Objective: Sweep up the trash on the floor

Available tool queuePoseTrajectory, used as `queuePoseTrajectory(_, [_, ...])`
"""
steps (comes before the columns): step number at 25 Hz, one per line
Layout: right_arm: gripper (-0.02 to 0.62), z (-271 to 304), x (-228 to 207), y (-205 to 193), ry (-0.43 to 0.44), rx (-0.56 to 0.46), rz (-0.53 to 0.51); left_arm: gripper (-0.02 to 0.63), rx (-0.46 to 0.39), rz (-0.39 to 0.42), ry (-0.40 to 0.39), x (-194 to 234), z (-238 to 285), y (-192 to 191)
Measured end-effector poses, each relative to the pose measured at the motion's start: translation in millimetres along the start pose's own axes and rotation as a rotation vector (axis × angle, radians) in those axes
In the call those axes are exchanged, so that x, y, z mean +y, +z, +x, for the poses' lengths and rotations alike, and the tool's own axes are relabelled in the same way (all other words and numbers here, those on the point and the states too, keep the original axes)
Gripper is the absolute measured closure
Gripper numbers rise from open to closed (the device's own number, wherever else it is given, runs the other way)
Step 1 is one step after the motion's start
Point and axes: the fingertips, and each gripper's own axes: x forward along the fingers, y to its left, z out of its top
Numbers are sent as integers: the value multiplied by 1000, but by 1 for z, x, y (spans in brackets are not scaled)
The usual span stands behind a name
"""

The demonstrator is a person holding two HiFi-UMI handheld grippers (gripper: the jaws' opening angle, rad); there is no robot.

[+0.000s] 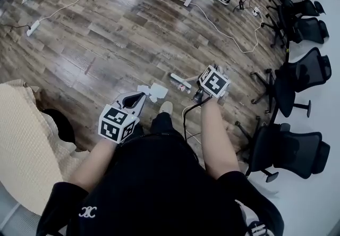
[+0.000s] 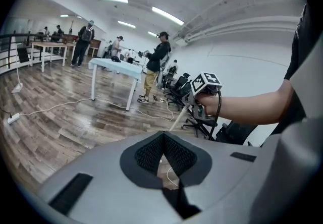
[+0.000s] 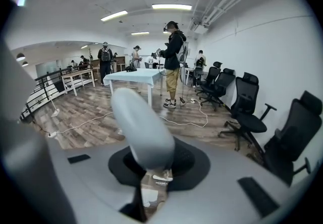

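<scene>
wood floor point(image 1: 106, 33), office chairs point(image 1: 297, 75) right, paper scraps point(image 1: 154, 90) ahead; left gripper point(image 2: 164, 160) pressed together, right gripper point(image 3: 154, 170) pinching handle point(image 3: 141, 127).

My left gripper point(image 1: 135, 100) points toward 1 o'clock, tips seemingly touching, nothing between; my right gripper point(image 3: 154, 173), forearm reaching toward 12, clamps a grey handle point(image 3: 141, 127).

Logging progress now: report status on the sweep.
Left gripper shut, empty. Right gripper shut on a pale handle. Paper scraps loose on the floor between the grippers. White cable lies beyond.
</scene>
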Motion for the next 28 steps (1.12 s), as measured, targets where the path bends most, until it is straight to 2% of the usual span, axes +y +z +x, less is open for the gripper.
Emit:
queuePoseTrajectory(4, [523, -16, 27, -7, 18, 15, 18, 609, -3, 13, -6, 14, -10, -3])
queuePoseTrajectory(9, [523, -30, 52, -15, 46, 39, 33, 609, -39, 26, 31, 30, -27, 3])
queuePoseTrajectory(13, [523, -43, 67, -11, 117, 5, -11, 609, -55, 17, 48, 26, -30, 5])
queuePoseTrajectory(21, [526, -94, 72, 21, 338, -184, -112, 609, -102, 53, 34, -20, -11, 32])
queuePoseTrajectory(28, [528, -190, 75, 75, 577, -445, -235, 609, -170, 134, 40, -62, -2, 92])
